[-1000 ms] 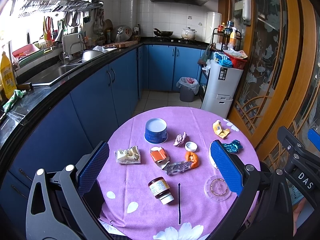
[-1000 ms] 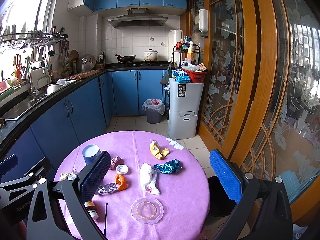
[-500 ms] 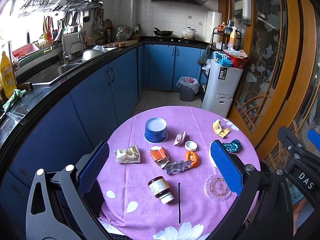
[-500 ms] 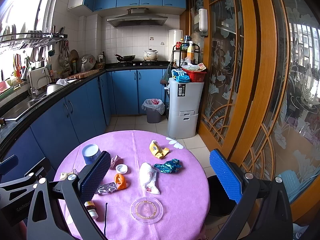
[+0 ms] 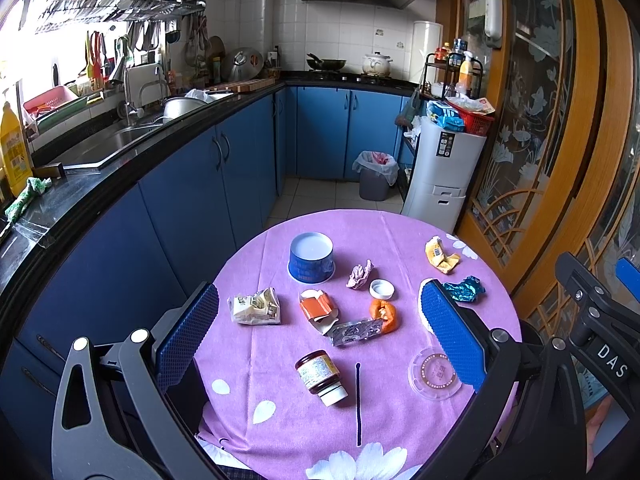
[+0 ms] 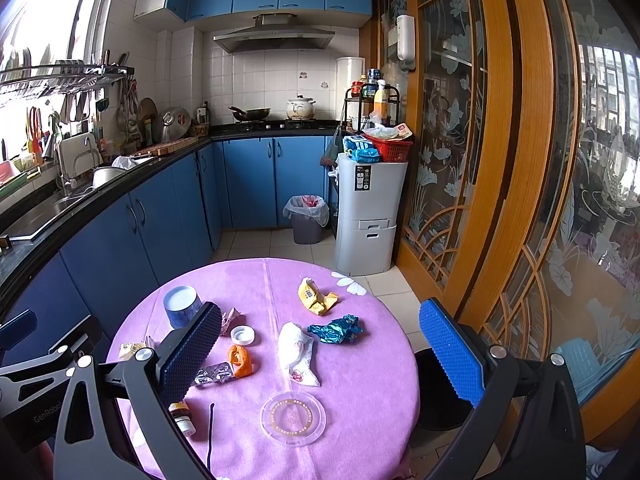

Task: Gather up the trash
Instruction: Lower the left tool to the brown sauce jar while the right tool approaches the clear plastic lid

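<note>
Both grippers hover over the round table (image 5: 256,344) — left gripper (image 5: 320,336) and right gripper (image 6: 320,356) spread wide, holding nothing. Blue wrapper (image 6: 335,329) at table's 3 o'clock, white tissue (image 6: 296,350) just beside; lined bin (image 6: 306,219) at 12 o'clock, well apart.

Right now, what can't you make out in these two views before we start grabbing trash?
- White tissue: in the left wrist view, mostly hidden behind the left hand-held gripper's blue pad.
- Cream wrapper: in the right wrist view, mostly covered by the right hand-held gripper's pad.
- Jar label: too small to read.
- Black bin beside the table: contents hidden by the table edge.
</note>
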Demonstrator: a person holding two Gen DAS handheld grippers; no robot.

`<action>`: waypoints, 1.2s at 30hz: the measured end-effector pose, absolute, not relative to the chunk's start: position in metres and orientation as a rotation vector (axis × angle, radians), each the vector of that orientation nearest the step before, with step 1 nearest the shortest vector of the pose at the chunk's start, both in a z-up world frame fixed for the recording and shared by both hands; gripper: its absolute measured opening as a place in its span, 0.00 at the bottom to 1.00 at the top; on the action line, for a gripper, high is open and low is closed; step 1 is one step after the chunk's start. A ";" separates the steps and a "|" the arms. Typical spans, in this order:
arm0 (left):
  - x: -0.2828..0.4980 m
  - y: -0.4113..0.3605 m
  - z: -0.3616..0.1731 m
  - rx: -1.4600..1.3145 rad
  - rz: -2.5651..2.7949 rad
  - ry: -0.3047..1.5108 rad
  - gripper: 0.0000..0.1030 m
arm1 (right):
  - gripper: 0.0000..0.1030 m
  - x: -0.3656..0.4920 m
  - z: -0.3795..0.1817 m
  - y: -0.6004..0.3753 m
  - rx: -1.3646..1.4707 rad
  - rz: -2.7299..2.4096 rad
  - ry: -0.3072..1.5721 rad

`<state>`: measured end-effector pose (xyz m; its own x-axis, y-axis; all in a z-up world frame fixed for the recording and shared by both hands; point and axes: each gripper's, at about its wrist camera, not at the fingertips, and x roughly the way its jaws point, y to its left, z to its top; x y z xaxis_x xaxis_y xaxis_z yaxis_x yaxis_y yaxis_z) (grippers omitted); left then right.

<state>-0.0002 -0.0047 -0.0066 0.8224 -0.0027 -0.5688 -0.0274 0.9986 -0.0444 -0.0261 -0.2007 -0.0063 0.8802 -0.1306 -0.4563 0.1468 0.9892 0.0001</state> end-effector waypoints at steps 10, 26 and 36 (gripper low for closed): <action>0.002 -0.007 -0.028 -0.039 0.018 0.680 0.97 | 0.94 -0.024 -0.032 -0.205 0.039 -0.145 0.521; 0.058 -0.008 -0.142 0.010 -0.011 1.188 0.97 | 0.94 0.041 -0.130 -0.203 0.010 -0.105 0.954; 0.082 -0.008 -0.194 0.019 0.000 1.372 0.97 | 0.94 0.074 -0.192 -0.201 -0.023 -0.051 1.211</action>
